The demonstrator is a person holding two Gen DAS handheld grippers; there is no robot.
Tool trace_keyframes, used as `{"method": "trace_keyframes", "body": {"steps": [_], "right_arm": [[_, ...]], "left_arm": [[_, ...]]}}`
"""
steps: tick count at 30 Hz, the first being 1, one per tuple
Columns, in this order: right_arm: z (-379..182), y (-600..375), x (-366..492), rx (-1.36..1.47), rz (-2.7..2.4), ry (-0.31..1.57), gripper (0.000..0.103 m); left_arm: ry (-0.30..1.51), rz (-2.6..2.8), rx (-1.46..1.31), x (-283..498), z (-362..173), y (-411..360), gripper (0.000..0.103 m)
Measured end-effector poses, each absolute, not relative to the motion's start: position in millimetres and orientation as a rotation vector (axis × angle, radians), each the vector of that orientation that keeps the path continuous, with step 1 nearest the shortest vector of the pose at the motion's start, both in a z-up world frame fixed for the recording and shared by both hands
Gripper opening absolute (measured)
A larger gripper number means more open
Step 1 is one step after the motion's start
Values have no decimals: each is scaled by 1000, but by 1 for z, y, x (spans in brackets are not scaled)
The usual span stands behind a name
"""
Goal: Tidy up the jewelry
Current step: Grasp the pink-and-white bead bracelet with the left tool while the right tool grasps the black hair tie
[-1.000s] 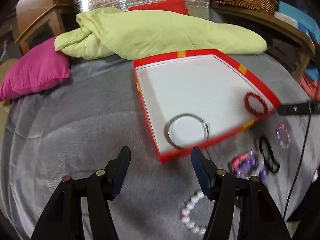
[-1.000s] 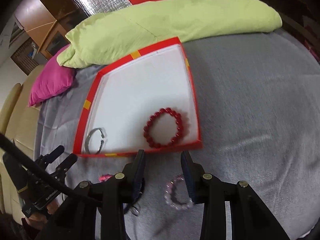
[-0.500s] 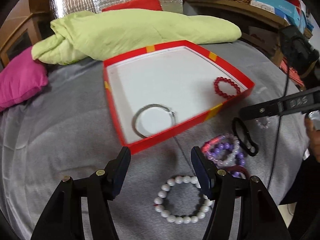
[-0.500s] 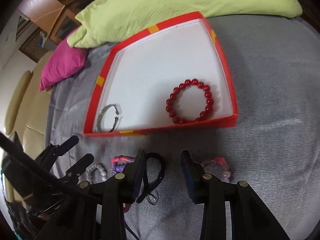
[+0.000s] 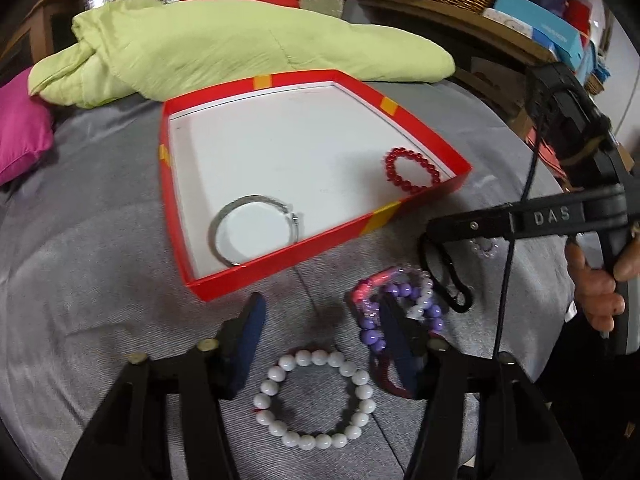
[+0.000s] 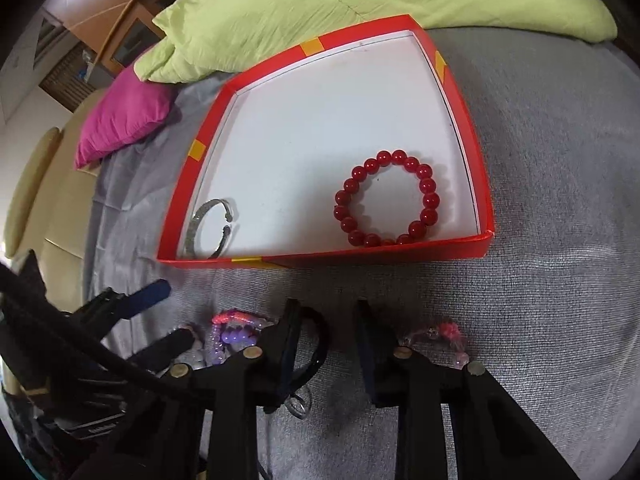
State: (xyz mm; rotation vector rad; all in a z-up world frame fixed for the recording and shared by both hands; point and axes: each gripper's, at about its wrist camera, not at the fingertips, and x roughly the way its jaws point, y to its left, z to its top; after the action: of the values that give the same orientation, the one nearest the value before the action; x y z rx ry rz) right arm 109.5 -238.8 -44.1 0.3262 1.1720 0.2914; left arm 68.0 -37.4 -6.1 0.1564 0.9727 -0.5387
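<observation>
Hovering over the grey bedcover (image 5: 100, 264), both grippers are pointing down at the loose pieces lying just in front of the red box (image 5: 320, 240). The left gripper (image 5: 320, 332) is standing spread, its jaws having just been narrowing, with the white bead bracelet (image 5: 316, 396) lying below and between them, not yet pinched. The right gripper (image 6: 326, 344) is set narrower, also just closing; its left finger is covering part of the black cord (image 6: 316, 344), and nothing is being pressed between the pads.

Judging by looks, the white beads are going to feel light but hard and round, so they are likely rolling out of a flat pinch; gripping across the strand on its near arc seems safest. The cord is looking limp and thin, probably slipping unless taken near its metal ring (image 6: 298, 404).

Already sitting inside the box are the silver bangle (image 5: 256, 228) and the red bead bracelet (image 6: 386, 200).

The purple and pink tangle (image 5: 394, 300) is partly hiding behind the left gripper's right finger, so I cannot tell how many pieces it holds. The pale pink bracelet (image 6: 446, 334) is half covered too.
</observation>
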Motion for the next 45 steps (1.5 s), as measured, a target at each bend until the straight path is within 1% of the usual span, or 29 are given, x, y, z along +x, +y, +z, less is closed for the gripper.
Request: {"method": "trace_keyframes", "body": {"steps": [1,2,8,9,10,11,12,15,17,20,22,26,28,29,32,34,37,39,40,45], "right_arm": [[-45,-239,110,334,293,1175,30],[-45,-239,109,337,301,1176,31],[-48,-227,110,271,311,1175,31],[-47,-225,109,250,313,1169,30],[-46,-224,108,227,313,1160,22],[-47,-222,107,203,307,1157,8],[-48,-221,107,189,304,1156,7],[-45,-225,106,197,297,1131,5],[-39,-229,106,211,296,1105,5],[-32,-234,106,244,308,1083,5],[-29,-236,106,258,310,1072,5],[-24,-237,105,265,320,1059,5],[-26,-237,106,268,321,1082,5],[-29,-238,107,280,322,1101,8],[-34,-238,109,285,306,1141,10],[-35,-237,108,274,298,1140,12],[-37,-233,109,260,289,1140,12],[-40,-231,111,255,282,1150,21],[-41,-230,111,252,277,1151,27],[-44,-220,112,198,286,1140,28]], "left_arm": [[982,-549,159,68,-8,-40,48],[987,-550,162,69,-9,-41,48],[1021,-551,146,78,-19,-48,48],[1023,-552,152,79,-20,-50,48],[1027,-554,160,79,-22,-52,48],[1029,-555,165,79,-23,-55,48],[1026,-557,168,79,-24,-56,47],[1014,-551,177,79,-23,-60,40],[1008,-532,181,79,-24,-58,27],[999,-524,171,80,-24,-54,20],[987,-545,157,79,-20,-51,4],[952,-555,154,75,-13,-48,4],[951,-569,147,75,-11,-47,4],[955,-578,152,74,-11,-48,4],[960,-566,197,72,-15,-52,4],[958,-568,220,71,-17,-55,4],[955,-561,232,71,-20,-57,4],[956,-562,238,72,-22,-59,5],[956,-565,245,72,-22,-61,5],[944,-590,289,68,-25,-67,5]]}}
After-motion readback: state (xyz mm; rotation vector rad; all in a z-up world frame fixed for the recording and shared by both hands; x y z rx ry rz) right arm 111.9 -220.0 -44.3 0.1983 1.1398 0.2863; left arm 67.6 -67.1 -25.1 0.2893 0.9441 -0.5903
